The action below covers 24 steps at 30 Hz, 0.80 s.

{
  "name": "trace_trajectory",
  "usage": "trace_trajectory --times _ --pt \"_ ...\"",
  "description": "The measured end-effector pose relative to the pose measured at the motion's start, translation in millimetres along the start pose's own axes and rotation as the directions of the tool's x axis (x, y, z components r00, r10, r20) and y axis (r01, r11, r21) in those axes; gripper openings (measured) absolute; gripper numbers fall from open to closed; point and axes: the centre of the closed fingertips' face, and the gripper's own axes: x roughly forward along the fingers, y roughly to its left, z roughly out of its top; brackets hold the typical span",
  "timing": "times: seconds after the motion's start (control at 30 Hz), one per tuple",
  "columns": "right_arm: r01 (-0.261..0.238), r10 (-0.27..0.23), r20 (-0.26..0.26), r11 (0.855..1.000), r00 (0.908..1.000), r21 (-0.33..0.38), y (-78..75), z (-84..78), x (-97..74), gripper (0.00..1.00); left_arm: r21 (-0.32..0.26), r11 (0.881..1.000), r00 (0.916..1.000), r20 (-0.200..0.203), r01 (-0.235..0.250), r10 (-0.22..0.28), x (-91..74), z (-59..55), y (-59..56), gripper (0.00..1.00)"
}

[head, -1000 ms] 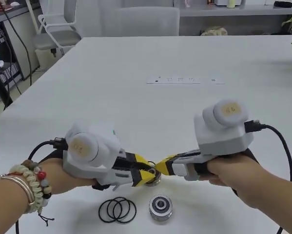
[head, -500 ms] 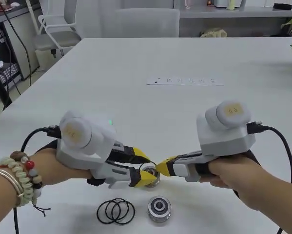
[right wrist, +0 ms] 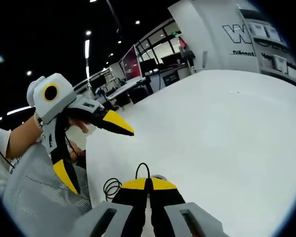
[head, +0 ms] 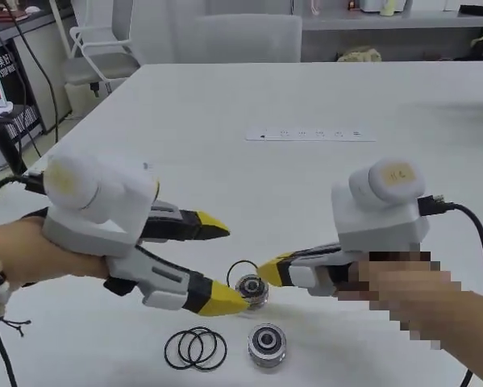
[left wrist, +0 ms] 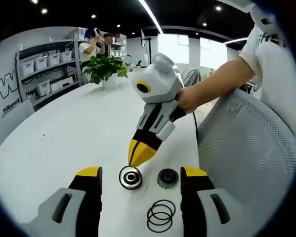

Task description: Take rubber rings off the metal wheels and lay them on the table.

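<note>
Now | right gripper (head: 263, 273) is pinching a rubber ring (head: 239, 262) looping up from the metal wheel (head: 251, 291) | left gripper (head: 235, 268) is standing spread wide, straddling that wheel | loose rings (head: 195, 348) are lying near it.

You work under bright, even light: your table (head: 225, 121) shows only faint, soft shadows. In your gripper views, ceiling lights (left wrist: 149, 17) burn as white streaks, and straight lines bow toward the edges.
</note>
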Motion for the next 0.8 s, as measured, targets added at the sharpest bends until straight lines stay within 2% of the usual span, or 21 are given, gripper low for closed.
trace_trajectory --times 0.13,0.23,0.37,0.47,0.67,0.73,0.8 --pt "-0.021 0.021 0.001 1.000 0.9998 -0.007 8.1 2.1 1.3 0.00 -0.016 1.000 0.9996 0.006 -0.026 0.026 -20.5 -3.5 -1.4 0.73" --pt "-0.045 0.045 -0.012 0.999 0.9989 -0.022 16.2 -0.3 4.3 0.00 -0.002 0.997 0.9975 -0.007 -0.071 0.071 -39.2 -10.6 0.4 0.74" --pt "-0.075 0.074 -0.032 0.997 0.9968 -0.036 26.6 -3.8 7.3 0.00 -0.023 0.993 0.9932 0.029 -0.112 0.113 -60.5 -11.7 -3.8 0.78" --pt "-0.095 0.093 -0.041 0.994 0.9948 -0.047 34.3 -4.8 9.8 0.00 -0.035 0.991 0.9905 0.043 -0.129 0.131 -71.0 -17.3 -9.0 0.80" --pt "-0.127 0.124 -0.057 0.990 0.9906 -0.058 46.0 -7.3 14.9 0.00 -0.078 0.983 0.9848 0.032 -0.168 0.171 -82.9 -34.4 -17.3 0.83" --pt "-0.138 0.134 -0.065 0.989 0.9888 -0.059 50.0 -8.5 16.8 0.00 -0.110 0.977 0.9808 0.047 -0.183 0.189 -83.0 -38.1 -19.8 0.85" --pt "-0.147 0.143 -0.070 0.987 0.9873 -0.064 54.3 -9.3 18.5 0.00 -0.154 0.973 0.9808 0.064 -0.173 0.184 -80.3 -43.1 -26.3 0.87"
